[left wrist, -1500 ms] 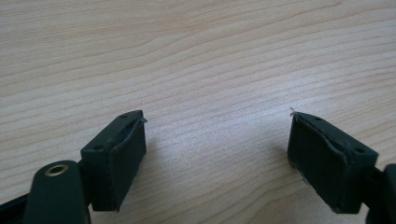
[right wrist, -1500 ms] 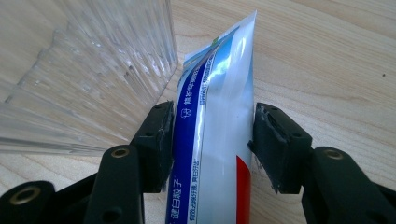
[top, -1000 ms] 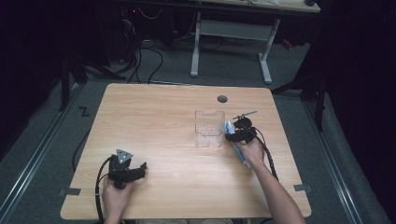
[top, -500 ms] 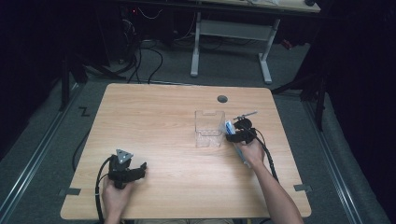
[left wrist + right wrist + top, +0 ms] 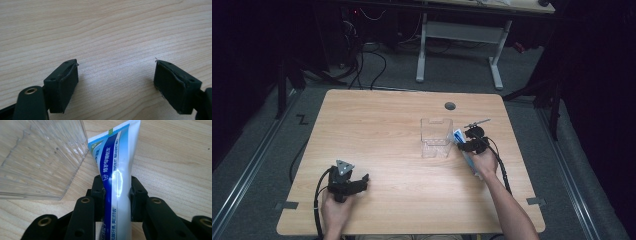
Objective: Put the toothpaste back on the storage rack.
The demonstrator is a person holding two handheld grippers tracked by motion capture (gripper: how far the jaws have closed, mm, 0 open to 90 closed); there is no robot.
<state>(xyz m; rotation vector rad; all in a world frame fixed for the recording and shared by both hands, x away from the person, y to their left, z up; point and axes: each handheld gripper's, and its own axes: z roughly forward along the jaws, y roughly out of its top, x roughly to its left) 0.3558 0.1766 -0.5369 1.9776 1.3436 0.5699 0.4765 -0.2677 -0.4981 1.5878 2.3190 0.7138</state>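
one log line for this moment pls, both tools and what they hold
right tool: just closed, shut on toothpaste tube | tube beside clear container | left tool: open, nothing held, over table

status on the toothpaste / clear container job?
Done: right gripper has just closed on the toothpaste tube, which lies on the table beside the clear plastic container. In hand: the grasp only; tube not lifted. Left: getting it into the container, likely. Left gripper is open, idle.
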